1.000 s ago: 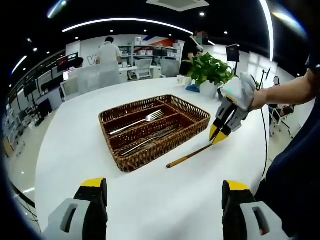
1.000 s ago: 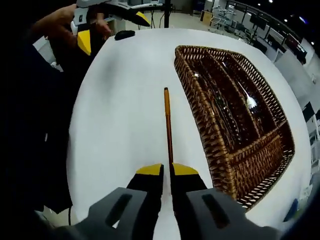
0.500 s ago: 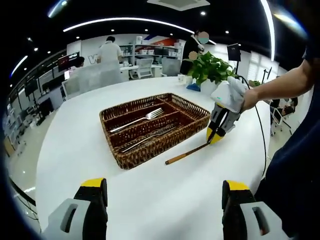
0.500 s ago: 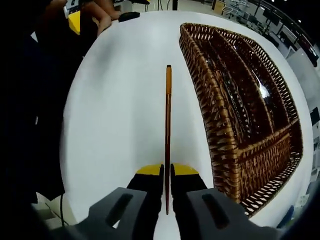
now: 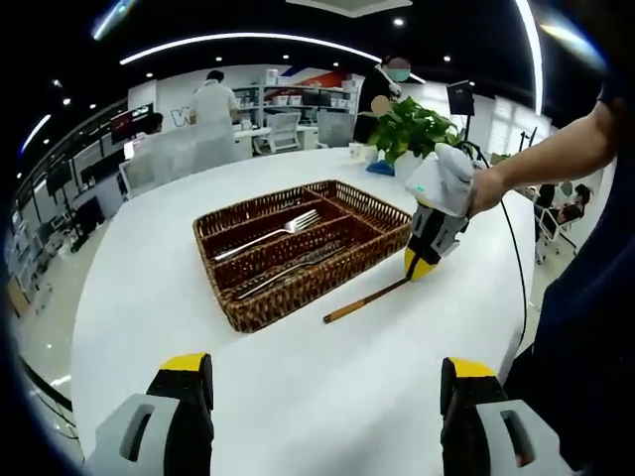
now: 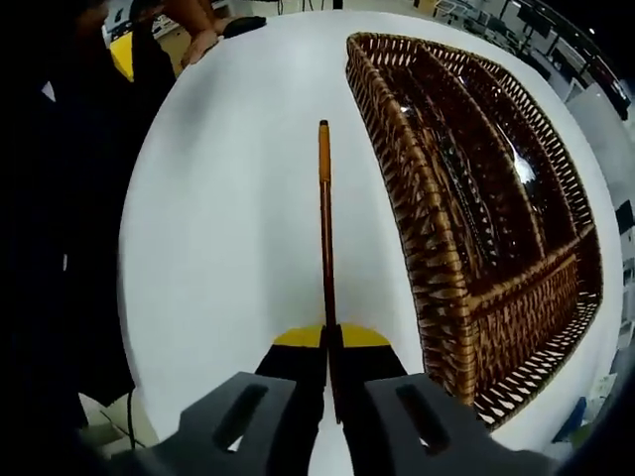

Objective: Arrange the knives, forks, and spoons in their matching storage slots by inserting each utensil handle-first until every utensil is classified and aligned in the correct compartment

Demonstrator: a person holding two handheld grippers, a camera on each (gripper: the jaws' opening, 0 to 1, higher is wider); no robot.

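Utensil (image 6: 323, 228) in the right gripper (image 6: 327, 337) is a long, thin rod-like piece, dark brown along most of its length with an orange-tan handle end pointing away from the tool; which kind of cutlery it is cannot be told, since the working end is hidden between the jaws. In the right gripper view the yellow-tipped jaws are pressed together on it, and the shaft runs straight forward from them over the white table (image 6: 228, 228). In the left gripper view the same utensil (image 5: 365, 300) slants down from the right gripper (image 5: 417, 266) with its far end at the tabletop, just beside the near wall of the basket.

Just to the right of the held utensil in the right gripper view lies the wicker basket (image 6: 437, 258), a brown woven tray split by lengthwise dividers into long compartments; its near long wall runs roughly parallel to the shaft, close by but apart from it. In the left gripper view the basket (image 5: 260, 313) sits ahead of the left gripper and to the left of the right gripper, with a silver fork (image 5: 266, 234) lying in a far compartment and more cutlery (image 5: 293, 270) in a nearer one.

The left gripper (image 5: 327, 382) hangs above bare table near its edge, jaws spread wide with nothing between them, well short of the basket.
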